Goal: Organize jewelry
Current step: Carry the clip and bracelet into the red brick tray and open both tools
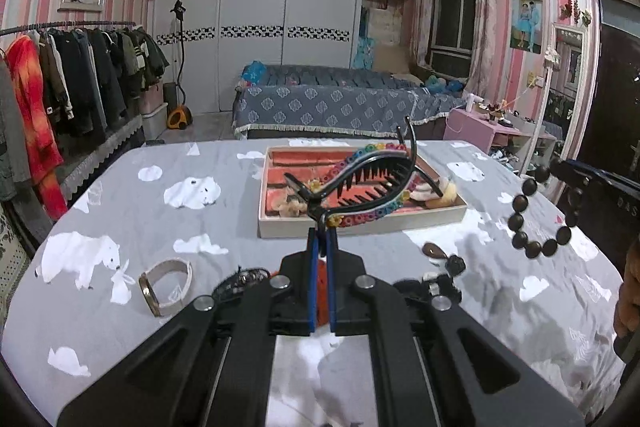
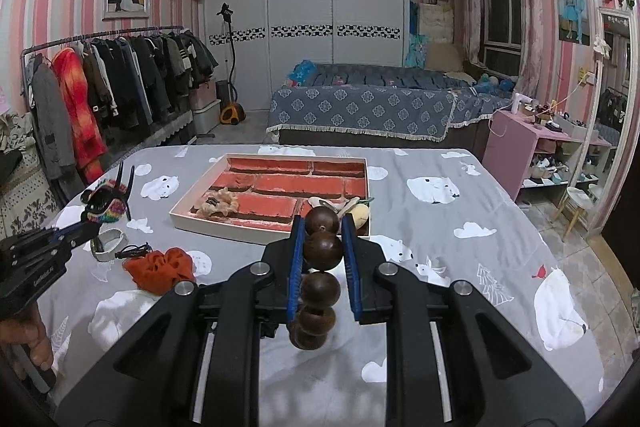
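The left hand-held gripper (image 1: 322,233) was clamped narrow on the hinge end of a rainbow-beaded black hair claw (image 1: 366,179), held in the air in front of the tray (image 1: 360,225). The right hand-held gripper (image 2: 323,227) was closed on a dark wooden bead bracelet (image 2: 318,281), whose beads hung down between its blue pads (image 2: 297,247).

Just ahead of the right hand-held gripper lay the red-lined tray, with a beige scrunchie (image 2: 218,205) and a cluster of pale hair ornaments (image 2: 352,209) at its near edge. To the left of that gripper sat an orange scrunchie (image 2: 160,267), a black cord piece (image 2: 134,250) and a pale cuff bracelet (image 2: 110,241). Right of the left hand-held gripper lay a brown teardrop piece (image 1: 434,250) and small black clips (image 1: 444,277).

The worktop (image 2: 460,251) wore a grey cloth printed with white polar bears. Beyond it stood a bed (image 2: 360,107), a clothes rack (image 2: 112,83), a white wardrobe (image 2: 304,7) and pink striped walls.
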A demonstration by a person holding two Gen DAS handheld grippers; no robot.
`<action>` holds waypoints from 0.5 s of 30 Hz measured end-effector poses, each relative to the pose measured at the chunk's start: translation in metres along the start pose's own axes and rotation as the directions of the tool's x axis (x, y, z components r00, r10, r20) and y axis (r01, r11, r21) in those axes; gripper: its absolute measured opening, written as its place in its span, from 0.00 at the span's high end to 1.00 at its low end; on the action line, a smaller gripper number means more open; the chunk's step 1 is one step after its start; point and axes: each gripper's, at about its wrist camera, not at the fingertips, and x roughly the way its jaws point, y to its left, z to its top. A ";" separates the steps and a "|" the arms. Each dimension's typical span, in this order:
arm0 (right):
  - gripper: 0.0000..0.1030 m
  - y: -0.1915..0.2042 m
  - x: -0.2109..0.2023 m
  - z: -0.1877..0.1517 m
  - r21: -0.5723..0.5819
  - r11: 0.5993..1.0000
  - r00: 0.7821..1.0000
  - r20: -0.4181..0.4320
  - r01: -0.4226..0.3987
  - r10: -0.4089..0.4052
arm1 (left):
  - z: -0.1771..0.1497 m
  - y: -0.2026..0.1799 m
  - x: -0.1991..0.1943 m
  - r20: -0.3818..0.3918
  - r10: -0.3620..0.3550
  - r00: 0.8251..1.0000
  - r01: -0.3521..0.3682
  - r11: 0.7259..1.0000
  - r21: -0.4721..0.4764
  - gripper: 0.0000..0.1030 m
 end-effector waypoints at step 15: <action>0.81 0.007 0.013 0.050 -0.030 0.999 0.995 0.093 -0.023 0.026 | 0.092 -0.008 0.028 0.142 0.000 0.990 -0.002 1.000 0.013 0.97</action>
